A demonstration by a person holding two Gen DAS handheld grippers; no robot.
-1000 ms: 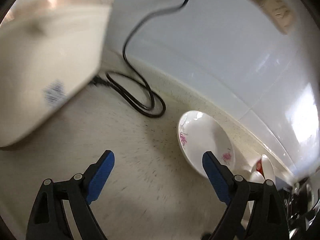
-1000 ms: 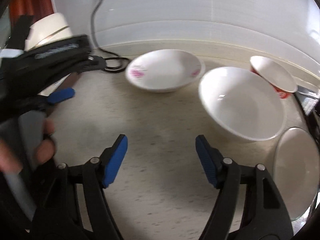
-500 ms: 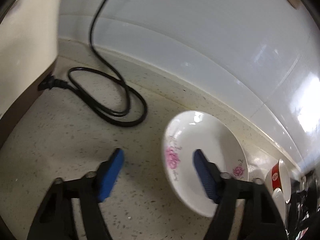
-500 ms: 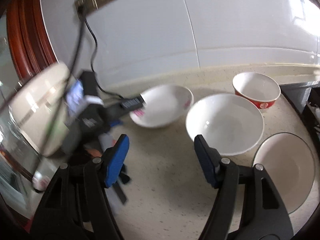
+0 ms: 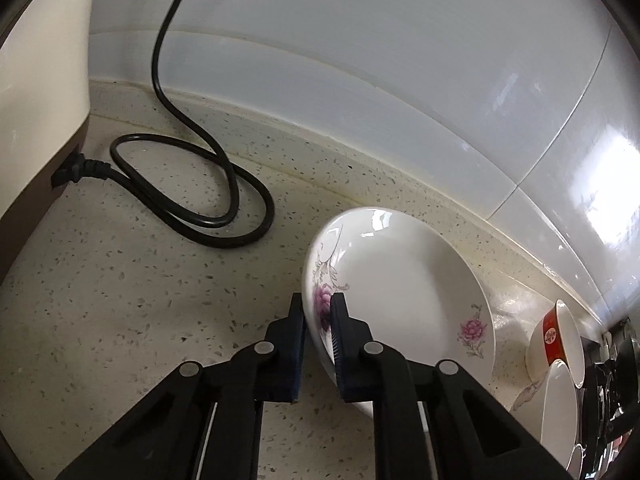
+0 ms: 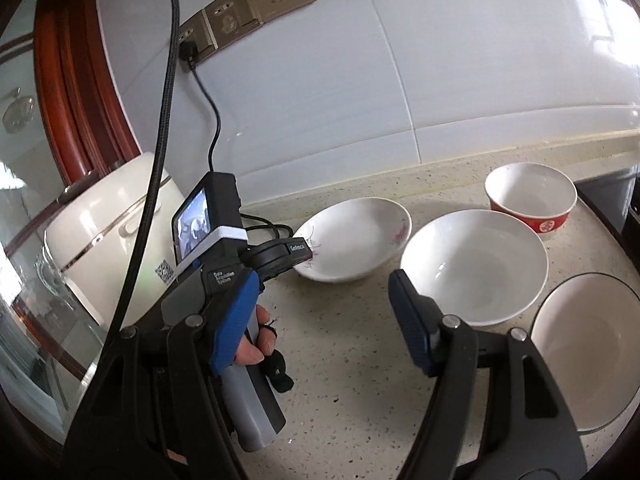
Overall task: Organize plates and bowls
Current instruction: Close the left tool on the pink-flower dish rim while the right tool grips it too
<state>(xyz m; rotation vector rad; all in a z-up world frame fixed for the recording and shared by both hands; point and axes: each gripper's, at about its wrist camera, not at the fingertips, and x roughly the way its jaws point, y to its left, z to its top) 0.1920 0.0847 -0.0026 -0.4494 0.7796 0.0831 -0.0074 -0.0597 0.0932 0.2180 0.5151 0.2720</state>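
Observation:
A shallow white dish with pink flowers sits on the speckled counter near the wall. My left gripper is shut on its near left rim, one blue pad outside and one inside. To its right stand a large plain white bowl, a red-sided bowl and a dark-rimmed plate. My right gripper hangs open above the counter in front of them, with nothing between its fingers.
A cream rice cooker stands at the left, and its black cord loops on the counter and runs up to wall sockets. A hand holds the left gripper's handle. A dark recess borders the counter at the right.
My left gripper moved right to the flowered dish and its jaws closed onto the rim. The right gripper rose and tilted up, so more of the wall shows.

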